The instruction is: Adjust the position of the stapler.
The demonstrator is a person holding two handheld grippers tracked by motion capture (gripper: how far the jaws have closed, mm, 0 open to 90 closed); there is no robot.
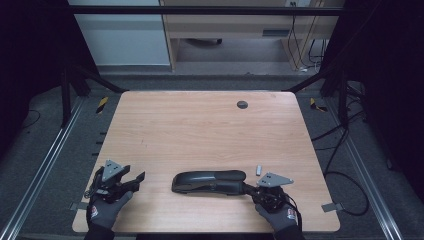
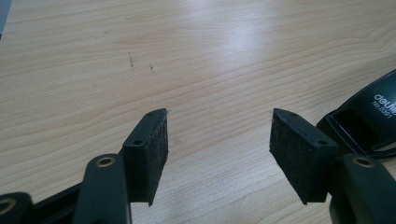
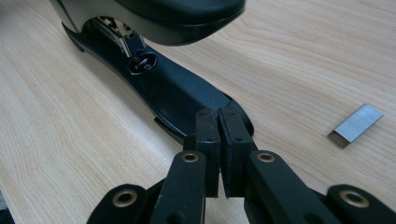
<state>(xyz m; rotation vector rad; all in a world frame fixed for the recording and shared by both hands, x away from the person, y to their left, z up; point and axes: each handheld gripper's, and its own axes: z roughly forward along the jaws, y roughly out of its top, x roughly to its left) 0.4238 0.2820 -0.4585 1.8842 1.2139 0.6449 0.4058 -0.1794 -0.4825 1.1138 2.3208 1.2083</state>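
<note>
Two hand-held grippers are mine, and both sit near the front edge of the desk [image 1: 210, 125]. My right hand-held gripper [image 3: 219, 116] has its pads almost together with only a thin slit between them, nothing clamped, and its tips rest at the tail end of the black stapler's [image 1: 209, 182] base. My left hand-held gripper [image 1: 131, 181] stands about halfway open and empty, just off the stapler's other end; in the left gripper view the printed nose of the stapler [image 2: 373, 116] lies just beyond its far pad.

The stapler lies lengthwise across the front of the desk, top arm lifted off the base, so the magazine may be open, though I cannot tell for sure. A strip of staples [image 3: 356, 123] lies loose on the wood near my right hand-held gripper.

Risks as I judge them: pushing at the tail with closed tips could make the stapler pivot or slide toward the left hand-held gripper. The raised arm could snap down if knocked. The small flat strip could skid off when I pinch it, or break apart.
</note>
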